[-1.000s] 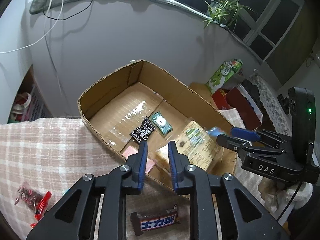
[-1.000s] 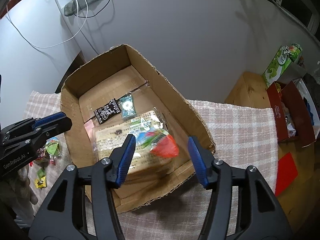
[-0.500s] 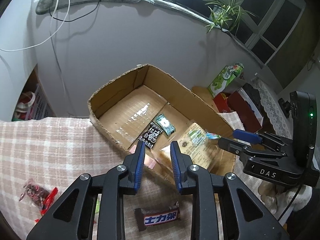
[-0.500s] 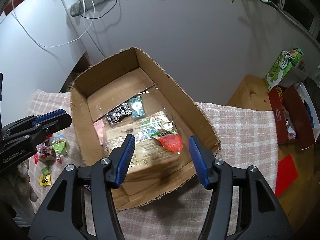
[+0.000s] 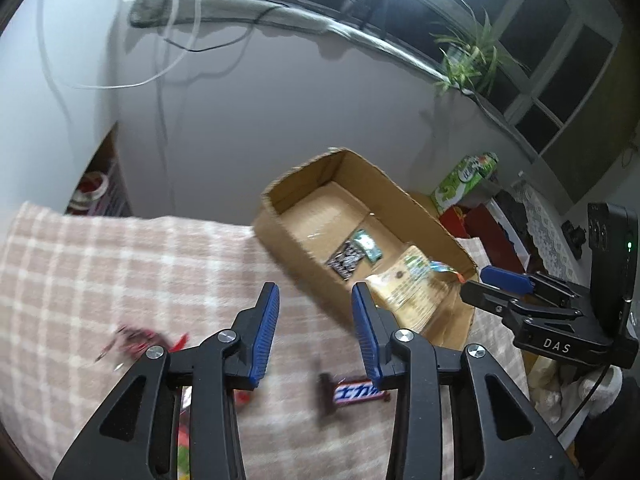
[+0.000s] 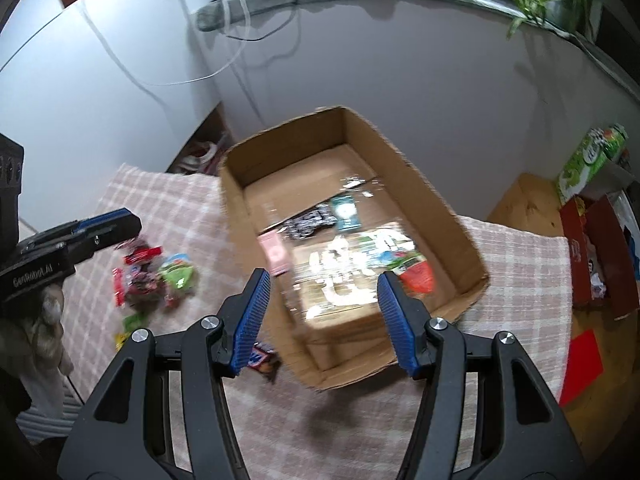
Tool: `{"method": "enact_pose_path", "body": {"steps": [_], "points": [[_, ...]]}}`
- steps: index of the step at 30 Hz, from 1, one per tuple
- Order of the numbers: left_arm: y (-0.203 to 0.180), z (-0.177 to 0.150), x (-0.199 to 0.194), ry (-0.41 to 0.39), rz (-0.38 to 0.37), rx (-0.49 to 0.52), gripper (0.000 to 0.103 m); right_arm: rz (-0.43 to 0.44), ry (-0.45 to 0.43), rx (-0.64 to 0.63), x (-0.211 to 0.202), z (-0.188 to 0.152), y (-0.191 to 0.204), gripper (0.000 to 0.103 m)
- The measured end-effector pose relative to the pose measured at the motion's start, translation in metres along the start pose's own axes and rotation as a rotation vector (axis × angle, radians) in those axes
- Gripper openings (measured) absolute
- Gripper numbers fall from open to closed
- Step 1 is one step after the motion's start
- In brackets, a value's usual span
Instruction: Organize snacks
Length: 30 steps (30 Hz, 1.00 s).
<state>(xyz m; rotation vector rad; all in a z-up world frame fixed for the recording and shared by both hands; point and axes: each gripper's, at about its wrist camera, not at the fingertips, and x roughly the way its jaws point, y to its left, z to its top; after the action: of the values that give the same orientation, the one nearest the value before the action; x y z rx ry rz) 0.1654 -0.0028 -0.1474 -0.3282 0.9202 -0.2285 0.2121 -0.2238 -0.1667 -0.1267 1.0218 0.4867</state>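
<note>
An open cardboard box (image 6: 436, 196) (image 5: 404, 196) sits on the checked cloth and holds several snack packets, among them a large clear pack (image 6: 344, 276), a red-tipped packet (image 6: 418, 278) and a black packet (image 5: 347, 259). My left gripper (image 5: 316, 332) is open and empty, above the cloth left of the box, near a chocolate bar (image 5: 354, 391). My right gripper (image 6: 320, 320) is open and empty, above the box's near end. A pile of loose snacks (image 6: 154, 280) lies left of the box.
A green carton (image 6: 592, 160) and a red box (image 6: 600, 248) stand on a wooden surface at the right. The checked cloth (image 5: 120, 264) covers the table. A grey wall with cables is behind the box. A red wrapper (image 5: 136, 340) lies by my left gripper.
My left gripper has opened wide and swung left, away from the box. My right gripper has pulled back from the box, leaving the red-tipped packet inside.
</note>
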Motion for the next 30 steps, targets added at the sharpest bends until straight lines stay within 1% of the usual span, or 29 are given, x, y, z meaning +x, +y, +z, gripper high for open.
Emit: {"method": "enact_pose_path", "body": {"steps": [7, 11, 16, 21, 24, 26, 30], "points": [[0.037, -0.017, -0.040, -0.039, 0.051, -0.060, 0.036, 0.076, 0.026, -0.109, 0.000, -0.012, 0.036, 0.058], [0.059, -0.033, -0.054, -0.029, 0.060, -0.115, 0.036, 0.106, 0.072, -0.209, 0.010, -0.026, 0.059, 0.058], [0.077, -0.064, -0.056, 0.027, 0.075, -0.144, 0.036, 0.134, 0.143, -0.301, 0.027, -0.041, 0.081, 0.058], [0.080, -0.094, -0.048, 0.105, 0.064, -0.124, 0.036, 0.137, 0.194, -0.339, 0.047, -0.051, 0.091, 0.058], [0.079, -0.105, -0.044, 0.134, 0.051, -0.102, 0.036, 0.135, 0.213, -0.349, 0.058, -0.053, 0.094, 0.058], [0.078, -0.110, -0.040, 0.147, 0.036, -0.094, 0.036, 0.142, 0.211, -0.352, 0.066, -0.053, 0.096, 0.058], [0.077, -0.116, -0.034, 0.161, 0.018, -0.085, 0.036, 0.127, 0.234, -0.355, 0.080, -0.053, 0.100, 0.058]]}}
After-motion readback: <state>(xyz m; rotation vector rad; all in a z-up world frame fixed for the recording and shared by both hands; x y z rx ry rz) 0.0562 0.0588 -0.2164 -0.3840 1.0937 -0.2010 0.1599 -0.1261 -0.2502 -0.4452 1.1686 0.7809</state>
